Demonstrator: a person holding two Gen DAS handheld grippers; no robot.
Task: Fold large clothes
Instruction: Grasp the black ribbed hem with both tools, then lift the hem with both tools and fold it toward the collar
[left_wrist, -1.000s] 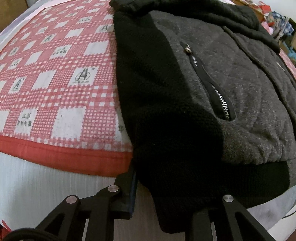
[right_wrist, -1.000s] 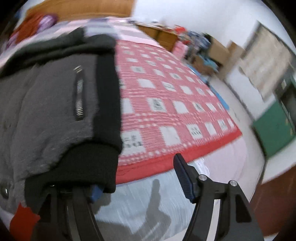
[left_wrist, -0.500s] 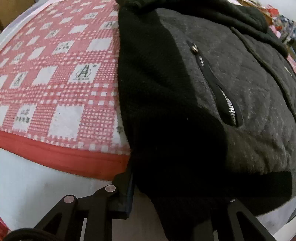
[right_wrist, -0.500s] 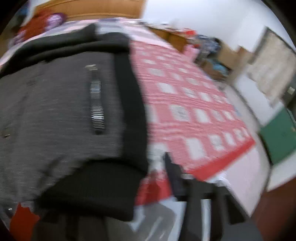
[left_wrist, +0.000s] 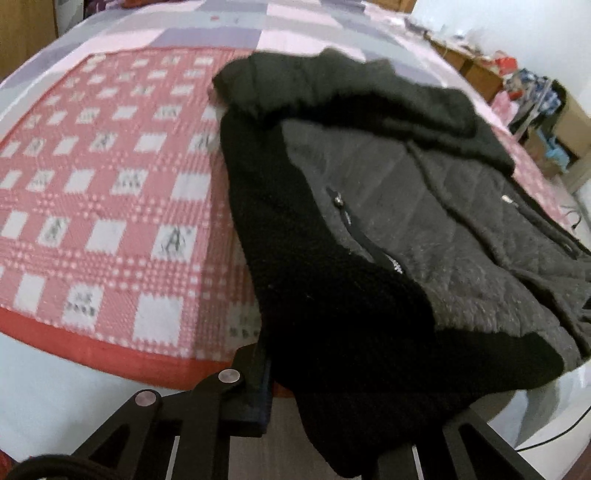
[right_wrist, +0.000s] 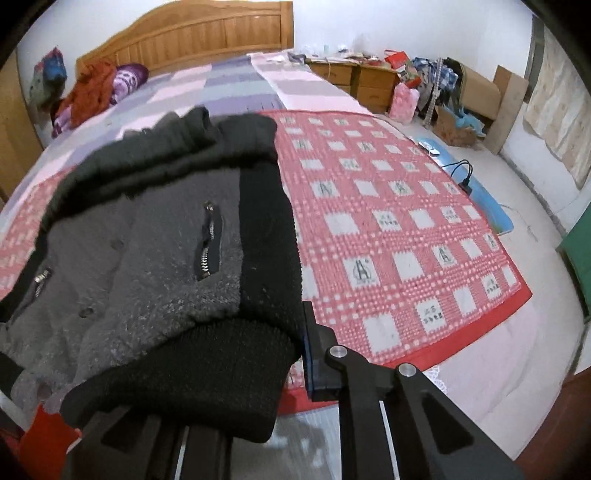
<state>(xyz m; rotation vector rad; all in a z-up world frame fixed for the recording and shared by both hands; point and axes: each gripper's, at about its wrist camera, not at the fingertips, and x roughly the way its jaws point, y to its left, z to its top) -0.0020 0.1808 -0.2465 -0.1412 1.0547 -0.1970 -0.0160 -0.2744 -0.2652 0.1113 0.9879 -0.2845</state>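
Observation:
A dark grey quilted jacket (left_wrist: 424, 221) with black knit sleeves, hem and collar lies on a red-and-white checked blanket (left_wrist: 110, 221). Its zipped pockets face up. My left gripper (left_wrist: 354, 413) grips the black hem at the jacket's near left corner, its jaws still closing. One finger (left_wrist: 255, 387) shows and the other is under the cloth. In the right wrist view the same jacket (right_wrist: 147, 258) fills the left half. My right gripper (right_wrist: 240, 398) pinches the black hem at the near right corner, jaws closing. One finger (right_wrist: 317, 362) presses the fabric's edge.
The blanket (right_wrist: 406, 240) covers the foot of a bed with a pink and purple sheet (right_wrist: 229, 85) and a wooden headboard (right_wrist: 192, 33). Crumpled clothes (right_wrist: 96, 88) lie near the pillows. Cabinets, boxes and clutter (right_wrist: 424, 85) line the right wall, and a cable (right_wrist: 465, 177) lies on the floor.
Both grippers have risen, lifting the near hem off the bed edge. The right gripper's jaws went from wide open to closed on the hem corner. More of the bed is in view.

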